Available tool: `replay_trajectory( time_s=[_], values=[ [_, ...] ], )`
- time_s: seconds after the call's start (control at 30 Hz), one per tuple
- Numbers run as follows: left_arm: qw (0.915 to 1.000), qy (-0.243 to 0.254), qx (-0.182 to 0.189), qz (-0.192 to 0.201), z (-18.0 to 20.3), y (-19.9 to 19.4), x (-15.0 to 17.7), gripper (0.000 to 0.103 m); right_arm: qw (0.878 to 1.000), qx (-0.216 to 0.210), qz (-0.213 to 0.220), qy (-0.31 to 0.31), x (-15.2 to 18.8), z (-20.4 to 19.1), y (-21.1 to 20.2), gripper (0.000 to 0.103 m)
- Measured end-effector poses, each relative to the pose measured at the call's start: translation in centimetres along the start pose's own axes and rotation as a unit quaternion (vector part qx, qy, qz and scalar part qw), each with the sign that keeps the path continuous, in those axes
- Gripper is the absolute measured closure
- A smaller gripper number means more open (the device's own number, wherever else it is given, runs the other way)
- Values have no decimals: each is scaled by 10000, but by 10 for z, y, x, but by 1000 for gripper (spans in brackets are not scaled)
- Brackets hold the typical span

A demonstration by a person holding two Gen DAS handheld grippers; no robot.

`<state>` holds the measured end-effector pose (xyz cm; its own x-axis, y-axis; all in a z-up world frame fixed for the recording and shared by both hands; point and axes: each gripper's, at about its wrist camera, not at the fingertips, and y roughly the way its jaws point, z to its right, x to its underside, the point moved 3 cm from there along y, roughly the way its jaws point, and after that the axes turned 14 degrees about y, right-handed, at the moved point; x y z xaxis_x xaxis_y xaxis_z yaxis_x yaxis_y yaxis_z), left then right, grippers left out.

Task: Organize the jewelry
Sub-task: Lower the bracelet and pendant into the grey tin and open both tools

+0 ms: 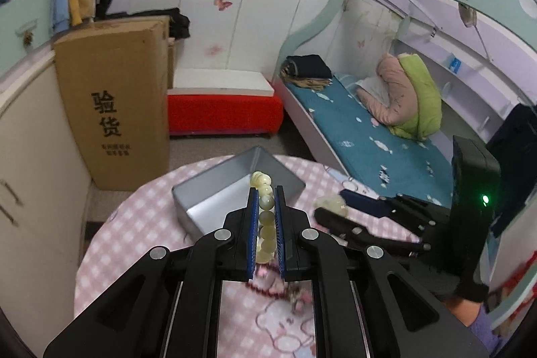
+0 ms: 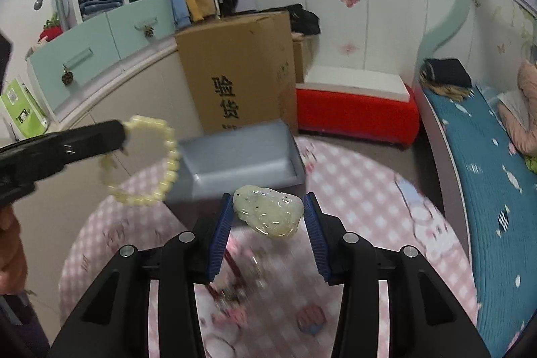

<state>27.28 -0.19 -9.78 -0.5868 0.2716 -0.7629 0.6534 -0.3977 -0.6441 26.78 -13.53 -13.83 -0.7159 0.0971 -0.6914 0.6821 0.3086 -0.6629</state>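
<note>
My left gripper is shut on a pale green bead bracelet and holds it in the air just in front of an open grey metal box. In the right wrist view the bracelet hangs as a ring from the left gripper's fingers, left of the box. My right gripper is shut on a carved pale jade pendant, above the table near the box's front edge. The right gripper and pendant also show in the left wrist view, right of the box.
A round table with a pink checked cloth carries a red beaded string and small trinkets near its front. A tall cardboard box, a red bench and a bed stand behind the table.
</note>
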Motion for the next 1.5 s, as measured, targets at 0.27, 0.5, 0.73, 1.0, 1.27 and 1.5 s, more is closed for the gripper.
replay_trajectory(
  time_s=[0.27,0.5,0.73,1.0,1.27,1.5],
  values=[
    [9967,-220,-25,-785,-35,73,-9,93,9995,19,-256,-160,-26,-17,38,61],
    [9942,-289,-79,-1037,-48,100,4,93,9969,270,-576,-465,-25,-24,70,61],
    [9923,-398,104,-1169,-55,112,10,91,9936,324,-812,-720,-23,-32,88,61],
    [9924,-487,53,-1129,-54,103,8,88,9890,232,-1268,-726,-24,-35,108,61],
    [9929,-467,-206,-1072,-55,96,6,56,9863,295,-1511,-600,-25,-35,115,60],
    [9949,-484,-316,-824,-53,75,4,56,9915,247,-1176,-507,-26,-27,81,55]
  ],
)
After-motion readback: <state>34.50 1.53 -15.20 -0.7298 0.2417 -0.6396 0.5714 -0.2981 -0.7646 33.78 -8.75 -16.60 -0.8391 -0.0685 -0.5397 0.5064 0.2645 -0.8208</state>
